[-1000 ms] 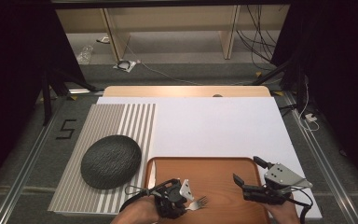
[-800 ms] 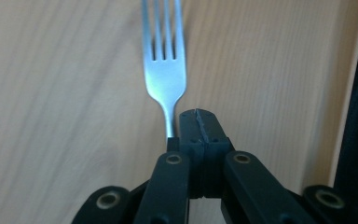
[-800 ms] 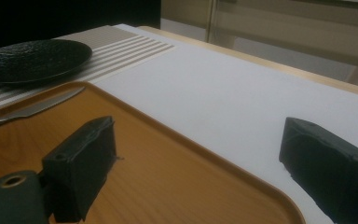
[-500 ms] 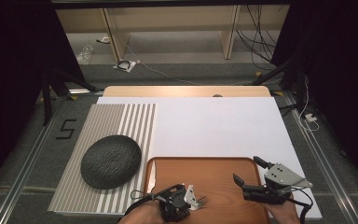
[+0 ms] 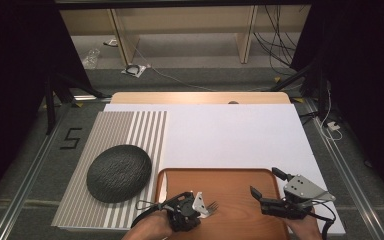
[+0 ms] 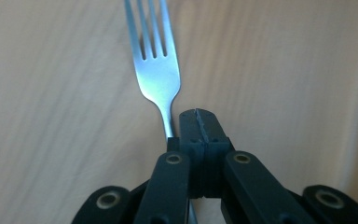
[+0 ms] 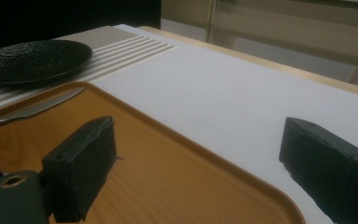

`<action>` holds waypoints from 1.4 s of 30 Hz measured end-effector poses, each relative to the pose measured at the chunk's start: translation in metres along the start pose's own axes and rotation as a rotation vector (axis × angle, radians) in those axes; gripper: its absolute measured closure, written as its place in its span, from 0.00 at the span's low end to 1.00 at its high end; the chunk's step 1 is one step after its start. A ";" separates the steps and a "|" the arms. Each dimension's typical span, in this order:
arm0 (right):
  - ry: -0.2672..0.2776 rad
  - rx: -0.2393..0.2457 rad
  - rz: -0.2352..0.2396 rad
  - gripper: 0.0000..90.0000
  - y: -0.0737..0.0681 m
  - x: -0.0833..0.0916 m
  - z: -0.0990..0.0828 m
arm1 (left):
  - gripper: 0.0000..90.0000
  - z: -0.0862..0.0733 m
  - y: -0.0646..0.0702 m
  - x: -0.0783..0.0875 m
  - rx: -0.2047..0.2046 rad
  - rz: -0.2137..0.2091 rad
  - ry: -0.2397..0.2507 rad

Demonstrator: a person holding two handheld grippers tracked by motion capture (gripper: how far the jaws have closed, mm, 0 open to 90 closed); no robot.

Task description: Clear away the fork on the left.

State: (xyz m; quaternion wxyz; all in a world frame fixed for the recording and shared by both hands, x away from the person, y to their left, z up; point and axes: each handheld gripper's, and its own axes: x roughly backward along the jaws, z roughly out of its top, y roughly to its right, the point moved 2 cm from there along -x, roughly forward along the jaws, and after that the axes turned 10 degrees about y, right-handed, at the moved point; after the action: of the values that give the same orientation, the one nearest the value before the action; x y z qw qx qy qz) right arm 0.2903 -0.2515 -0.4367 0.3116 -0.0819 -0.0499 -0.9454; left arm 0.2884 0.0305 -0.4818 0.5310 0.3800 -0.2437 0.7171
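Nearest the person, the left gripper sits low over the wooden tray, jaws clamped tight together on the neck of a metal fork. They have just finished closing on it. The fork's tines point away from the jaws, out over the tray's wood, and in the left gripper view the handle runs back beneath the black jaws. At the tray's right side, the right gripper hovers with its jaws spread wide and nothing between them. One jaw is above the tray, the other near its rim. A table knife lies on the tray's left part. Farther left, a dark textured plate rests on the striped placemat. Beyond stretches the white tabletop.
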 end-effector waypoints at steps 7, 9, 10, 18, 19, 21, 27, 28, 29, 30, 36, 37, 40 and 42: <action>0.000 0.000 0.001 0.13 0.000 0.000 0.000 | 1.00 -0.006 -0.015 0.005 0.046 0.043 0.012; -0.001 0.003 0.002 0.13 0.000 0.000 0.000 | 1.00 -0.008 -0.020 0.006 0.068 0.049 0.016; 0.004 0.000 0.002 0.13 0.000 0.000 0.000 | 1.00 -0.008 -0.020 0.006 0.068 0.049 0.016; -0.001 0.002 0.002 0.13 0.000 0.000 0.000 | 1.00 -0.016 -0.035 0.013 0.113 0.083 0.017; -0.001 0.002 0.003 0.13 0.000 0.000 0.000 | 1.00 -0.017 -0.036 0.014 0.116 0.088 0.016; -0.007 0.005 0.002 0.13 -0.001 0.001 0.000 | 1.00 -0.019 -0.039 0.016 0.125 0.094 0.017; 0.000 0.002 0.003 0.13 -0.001 0.000 0.000 | 1.00 -0.025 -0.045 0.020 0.146 0.103 0.014; 0.002 0.002 0.003 0.13 -0.001 0.000 0.000 | 1.00 -0.025 -0.045 0.020 0.146 0.103 0.014; 0.001 0.003 0.003 0.13 -0.001 0.000 0.000 | 1.00 -0.025 -0.046 0.021 0.147 0.106 0.012; -0.001 0.005 0.004 0.13 -0.001 0.000 0.000 | 1.00 -0.027 -0.047 0.022 0.152 0.109 0.013; 0.000 0.006 0.005 0.13 -0.001 0.000 -0.001 | 1.00 -0.029 -0.050 0.024 0.158 0.122 0.009; -0.001 0.006 0.004 0.13 -0.001 0.000 -0.001 | 1.00 -0.030 -0.050 0.024 0.161 0.123 0.009; -0.002 0.007 0.005 0.13 -0.001 0.000 -0.001 | 1.00 -0.031 -0.052 0.025 0.173 0.128 0.014; -0.005 0.007 0.007 0.13 -0.001 0.000 -0.001 | 1.00 -0.032 -0.053 0.026 0.173 0.129 0.009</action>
State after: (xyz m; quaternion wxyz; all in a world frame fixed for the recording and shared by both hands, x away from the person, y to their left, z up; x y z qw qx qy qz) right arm 0.2900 -0.2508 -0.4374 0.3148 -0.0835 -0.0537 -0.9440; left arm 0.3254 0.0869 -0.4827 0.4501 0.4046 -0.2024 0.7699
